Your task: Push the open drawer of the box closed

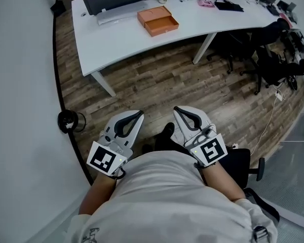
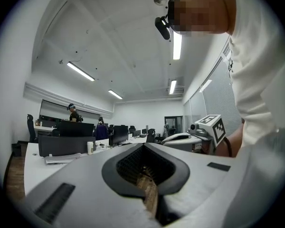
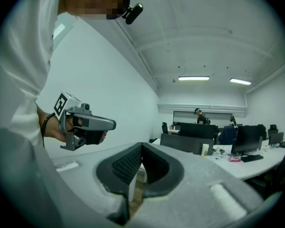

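Holds left gripper and right gripper pressed together, empty, close against the torso; faces open wood floor up to the near edge of the white desk. Cannot make out the box in either gripper view; finds orange box well apart on the desk, drawer drawn out toward the near edge, long axis roughly along it.
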A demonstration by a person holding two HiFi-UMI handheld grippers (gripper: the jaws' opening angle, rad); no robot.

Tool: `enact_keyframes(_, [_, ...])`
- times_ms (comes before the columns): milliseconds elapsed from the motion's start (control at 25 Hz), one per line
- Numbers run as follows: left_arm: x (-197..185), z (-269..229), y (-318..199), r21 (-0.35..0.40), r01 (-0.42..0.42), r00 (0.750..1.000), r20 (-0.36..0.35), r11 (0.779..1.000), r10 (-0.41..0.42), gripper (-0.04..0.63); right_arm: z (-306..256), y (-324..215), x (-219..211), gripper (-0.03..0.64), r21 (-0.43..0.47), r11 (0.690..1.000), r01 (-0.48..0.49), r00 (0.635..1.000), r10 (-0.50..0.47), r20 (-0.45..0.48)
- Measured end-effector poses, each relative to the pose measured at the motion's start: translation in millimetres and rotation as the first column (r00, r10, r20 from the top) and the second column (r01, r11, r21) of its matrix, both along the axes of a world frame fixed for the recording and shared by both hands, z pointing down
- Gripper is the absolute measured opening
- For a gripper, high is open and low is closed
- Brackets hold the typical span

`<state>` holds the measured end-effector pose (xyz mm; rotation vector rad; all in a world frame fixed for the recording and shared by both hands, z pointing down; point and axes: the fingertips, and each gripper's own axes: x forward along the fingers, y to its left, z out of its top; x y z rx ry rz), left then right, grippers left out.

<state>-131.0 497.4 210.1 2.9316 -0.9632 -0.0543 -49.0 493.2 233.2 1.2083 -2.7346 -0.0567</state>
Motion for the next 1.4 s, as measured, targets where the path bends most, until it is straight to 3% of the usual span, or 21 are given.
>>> enact_keyframes(280, [27.9,13.9,-58.1,-0.015,0.013,1.000,-0.011,1.000,-0.013,-0.002,11.6,-56.9,41.1,0.002,-0.026,1.000,-0.002,1.000,0.002,-0.004])
enact_keyframes(440, [51.2,29.6,-98.2,-0.072,0.021,0.999,0.029,0.997,-0.019,-0.002,17.2,-94.4,72.2,0.002,-0.039,0.999,0.002,1.000,-0.002,-0.012])
enact_keyframes(840, [121.7,35.1,-179.0,-0.076,0.030,0.998,0.056,0.997,-0.026,-0.002,25.3,-166.6,150.9,0.002,-0.058,0.998,0.016,1.000,-0.016,0.000])
enact_keyframes(1400, [163.2,37.3,-223.9,-0.070,-0.032,0.998,0.048,0.997,0.035,-0.002,25.0,-210.0,180.6,0.002,-0.050,0.999,-0.017,1.000,0.017,0.011])
